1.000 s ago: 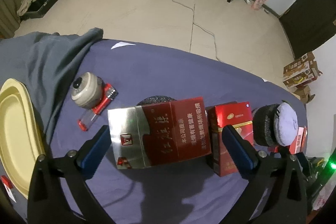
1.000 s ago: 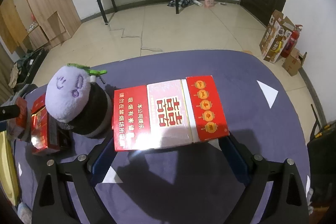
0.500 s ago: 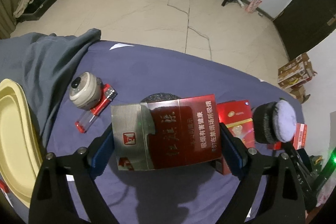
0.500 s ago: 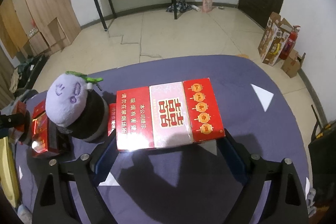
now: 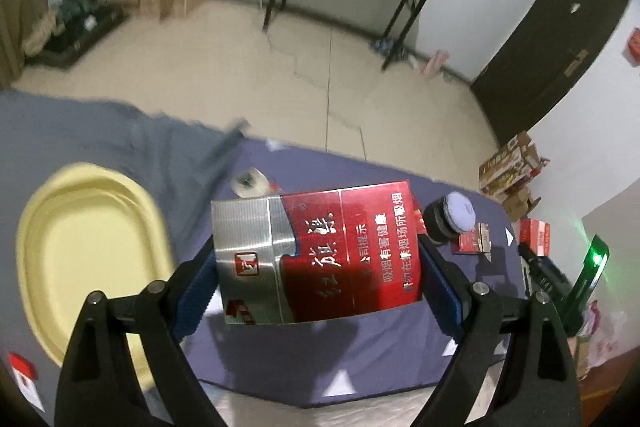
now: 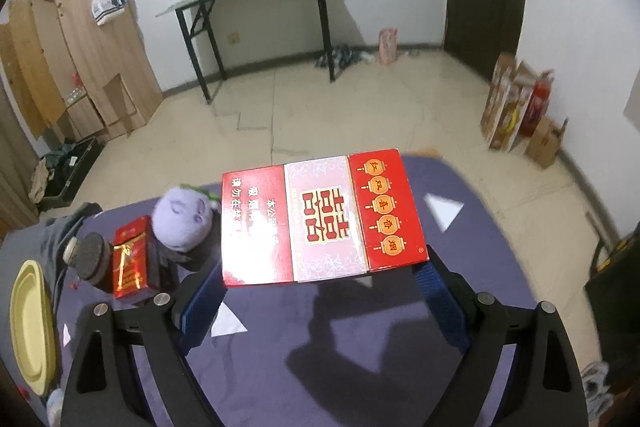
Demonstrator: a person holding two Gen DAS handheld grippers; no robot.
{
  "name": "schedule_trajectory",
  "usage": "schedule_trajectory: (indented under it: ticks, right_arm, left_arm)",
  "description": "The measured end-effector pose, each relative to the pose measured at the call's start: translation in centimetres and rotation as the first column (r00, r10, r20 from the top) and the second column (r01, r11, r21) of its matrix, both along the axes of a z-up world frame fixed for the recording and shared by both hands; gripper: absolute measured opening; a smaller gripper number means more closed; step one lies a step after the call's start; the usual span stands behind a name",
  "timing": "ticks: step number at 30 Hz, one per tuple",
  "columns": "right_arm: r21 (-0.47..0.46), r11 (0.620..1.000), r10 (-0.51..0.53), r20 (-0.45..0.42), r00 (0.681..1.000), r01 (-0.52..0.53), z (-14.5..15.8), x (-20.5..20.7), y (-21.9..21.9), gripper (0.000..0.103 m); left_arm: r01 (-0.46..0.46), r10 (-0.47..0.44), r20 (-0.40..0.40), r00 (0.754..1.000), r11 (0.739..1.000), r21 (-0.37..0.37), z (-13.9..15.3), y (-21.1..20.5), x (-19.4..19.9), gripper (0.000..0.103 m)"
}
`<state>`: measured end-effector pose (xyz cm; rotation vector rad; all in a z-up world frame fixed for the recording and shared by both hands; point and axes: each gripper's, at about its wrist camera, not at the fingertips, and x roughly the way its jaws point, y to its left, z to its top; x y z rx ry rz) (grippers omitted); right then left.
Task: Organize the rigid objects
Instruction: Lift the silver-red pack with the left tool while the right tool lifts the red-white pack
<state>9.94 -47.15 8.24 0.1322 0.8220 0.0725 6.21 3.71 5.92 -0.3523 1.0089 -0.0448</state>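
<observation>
- The left tool (image 5: 316,267) has hold of a dark red and silver cigarette carton (image 5: 316,255), its blue pads pressing on the two short ends, so the jaws stand wide only because the box is wide
- The carton hangs clear above the purple counter (image 5: 320,359), its long axis running straight across from one pad to the other
- The right tool (image 6: 320,281) likewise clamps a red and pink carton (image 6: 320,219) by its ends, lifted off the same counter — its shadow lies on the cloth below
- The relation that matters, as I judge it: the yellow tray (image 5: 80,251) lies to the left of the left tool's carton and below it, near the counter's edge, so the left hand is the nearer one if the tray is the goal
- In the right wrist view the tray (image 6: 28,327) sits far off at the left edge, with a plush toy (image 6: 184,223), a small red pack (image 6: 128,263) and a dark round thing (image 6: 92,257) standing between it and the right tool
- The tray looks empty, though the left view is blurred and I cannot be sure
- A grey cloth (image 5: 132,147) lies just beyond the tray — whether it overlaps the rim I cannot tell
</observation>
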Motion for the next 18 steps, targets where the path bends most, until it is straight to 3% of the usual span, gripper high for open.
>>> schedule_trajectory:
  ticks: [3,10,13,18]
  right_arm:
    - [0.013,1.000,0.014,0.027,1.000,-0.014,1.7,-2.1,0.7,0.090]
    - [0.078,0.986,0.147,0.008,0.989,-0.148,1.7,-4.5,3.3,0.090]
    - [0.061,0.982,0.179,-0.009,0.984,-0.178,0.7,-4.6,4.4,0.090]
    - [0.044,0.969,0.242,0.014,0.970,-0.243,2.8,-5.3,5.2,0.090]
  left_arm:
    - [-0.010,0.008,0.088,0.996,1.000,0.024,2.5,3.9,-3.5,0.091]
    - [-0.139,0.144,0.125,0.982,0.989,-0.046,2.6,11.6,-6.7,0.091]
    - [-0.150,0.160,0.128,0.979,0.985,-0.082,2.1,12.3,-6.7,0.091]
    - [-0.139,0.143,0.129,0.981,0.989,-0.040,2.1,13.0,-6.8,0.091]
